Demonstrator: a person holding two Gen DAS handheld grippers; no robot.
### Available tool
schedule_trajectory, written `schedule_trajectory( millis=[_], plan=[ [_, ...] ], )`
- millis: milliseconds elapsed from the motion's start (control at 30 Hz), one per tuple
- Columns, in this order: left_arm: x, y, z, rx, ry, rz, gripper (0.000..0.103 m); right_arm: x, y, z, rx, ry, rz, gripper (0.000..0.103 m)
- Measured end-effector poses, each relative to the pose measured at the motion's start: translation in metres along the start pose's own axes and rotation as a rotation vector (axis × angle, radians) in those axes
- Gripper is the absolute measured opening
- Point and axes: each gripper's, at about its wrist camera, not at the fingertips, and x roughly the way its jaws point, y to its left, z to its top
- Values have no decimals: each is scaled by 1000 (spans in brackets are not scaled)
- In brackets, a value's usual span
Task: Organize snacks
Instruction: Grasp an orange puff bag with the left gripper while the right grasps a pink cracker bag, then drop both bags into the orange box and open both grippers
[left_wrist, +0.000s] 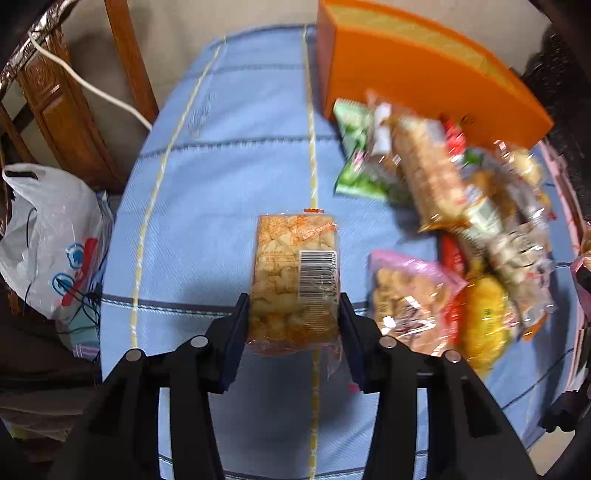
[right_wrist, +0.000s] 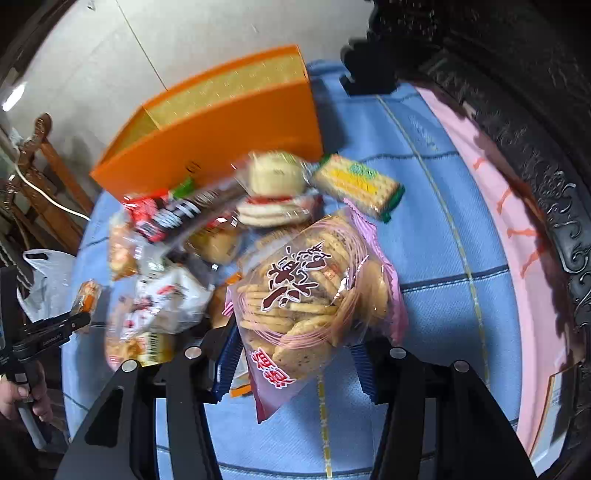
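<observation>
Snack pack (left_wrist: 293, 280), clear, barcoded, clamped in left tool (left_wrist: 293, 325); right tool (right_wrist: 295, 354) grips pink cracker bag (right_wrist: 314, 291).

A blue checked tablecloth (left_wrist: 229, 177) with yellow stripes fills the centre of both views. In the left wrist view a white plastic bag (left_wrist: 51, 240) sits at the left edge, with carved wooden furniture (left_wrist: 62, 103) and a white cable (left_wrist: 92, 92) at upper left. In the right wrist view a pink cloth (right_wrist: 517, 280) runs down the right side beside a dark carved frame (right_wrist: 554, 177).
</observation>
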Motion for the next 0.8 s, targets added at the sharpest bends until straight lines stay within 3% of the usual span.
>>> schedule_trajectory(
  millis=[200,400,633,800],
  plan=[
    [-45,-13,19,12,-95,-64,45,-31,17,23,-29,-75,72,54],
    [-80,-36,61,40,-193,-126,45,-57,37,63,-66,-168,138,54],
    [-111,-63,123,63,-304,-152,45,-56,50,124,-81,-255,171,54],
    [-108,-76,166,53,-328,-163,45,-36,58,166,-94,-279,178,54]
  ],
)
